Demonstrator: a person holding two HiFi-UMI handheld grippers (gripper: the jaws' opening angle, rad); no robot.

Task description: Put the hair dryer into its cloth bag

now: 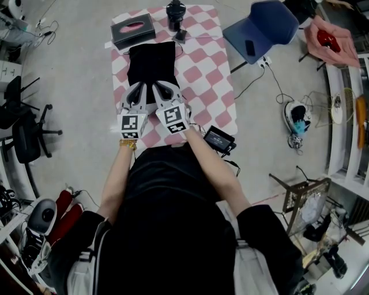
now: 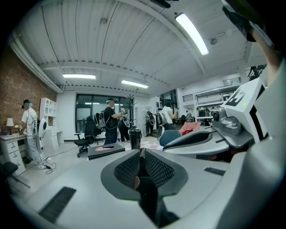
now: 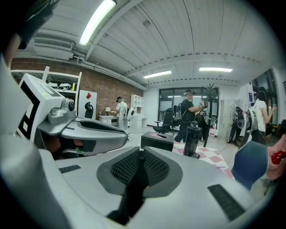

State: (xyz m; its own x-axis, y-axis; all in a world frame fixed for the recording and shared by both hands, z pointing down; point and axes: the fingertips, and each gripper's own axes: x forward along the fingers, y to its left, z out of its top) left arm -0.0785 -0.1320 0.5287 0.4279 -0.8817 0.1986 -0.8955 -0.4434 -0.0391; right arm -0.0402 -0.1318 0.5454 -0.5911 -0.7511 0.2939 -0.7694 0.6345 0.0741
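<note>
The black cloth bag (image 1: 151, 63) lies flat down the middle of the pink-checked table (image 1: 202, 63). The black hair dryer (image 1: 176, 14) stands at the table's far end, beyond the bag, also visible in the left gripper view (image 2: 135, 138) and the right gripper view (image 3: 193, 141). My left gripper (image 1: 136, 91) and right gripper (image 1: 166, 91) sit side by side at the bag's near edge. Black cloth (image 2: 147, 197) is pinched between the left gripper's (image 2: 141, 152) closed pads. The right gripper (image 3: 140, 154) is likewise shut on a fold of black cloth (image 3: 134, 188).
A dark tissue box (image 1: 133, 30) sits at the table's far left corner. A blue chair (image 1: 262, 29) stands to the right of the table and a black office chair (image 1: 26, 129) to the left. A black box (image 1: 219, 138) with cables lies by the near right corner. People stand far off.
</note>
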